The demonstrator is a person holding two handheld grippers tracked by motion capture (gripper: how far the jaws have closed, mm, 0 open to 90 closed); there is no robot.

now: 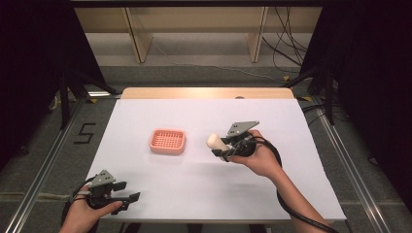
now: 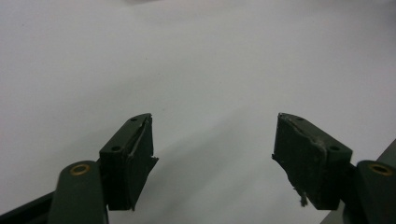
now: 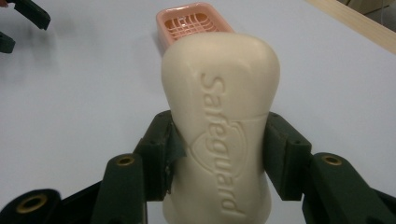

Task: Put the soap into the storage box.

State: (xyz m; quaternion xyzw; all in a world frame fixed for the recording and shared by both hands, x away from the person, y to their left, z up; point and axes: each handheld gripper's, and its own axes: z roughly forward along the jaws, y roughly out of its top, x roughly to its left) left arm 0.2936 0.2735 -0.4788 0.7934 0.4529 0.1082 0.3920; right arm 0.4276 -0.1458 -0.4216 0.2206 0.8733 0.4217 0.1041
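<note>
Scene at a table [image 1: 160,189] covered in white, seen from the person's side. The right gripper [image 1: 221,148] is raised over the middle right of the table in the person's right hand [image 1: 260,158], its 2 jaws pointing left toward the dish [image 1: 167,141]. It is clenched on the soap [image 1: 215,141], a cream oval bar that juts out past the jaw tips to the left. In the right gripper view the soap [image 3: 219,126] stands lengthwise between the 2 black jaws, 1 pad pressed on each long edge at its lower half, with its embossed face and lettering turned to the camera; the upper half is free. Beyond the bar's top end lies the dish [image 3: 189,21], a pink rectangular tray with a gridded floor, resting flat on the white cover. From above, the dish sits left of the soap, near it but apart, at about the table's centre. The left gripper [image 1: 128,191] rests at the near left corner in the person's left hand [image 1: 85,213], well apart from the dish and the soap, its jaws pointing right. It is released: in the left gripper view the left gripper [image 2: 212,149] shows its 2 jaws spread wide, with bare white cover between them and 1 worn pad on each.
</note>
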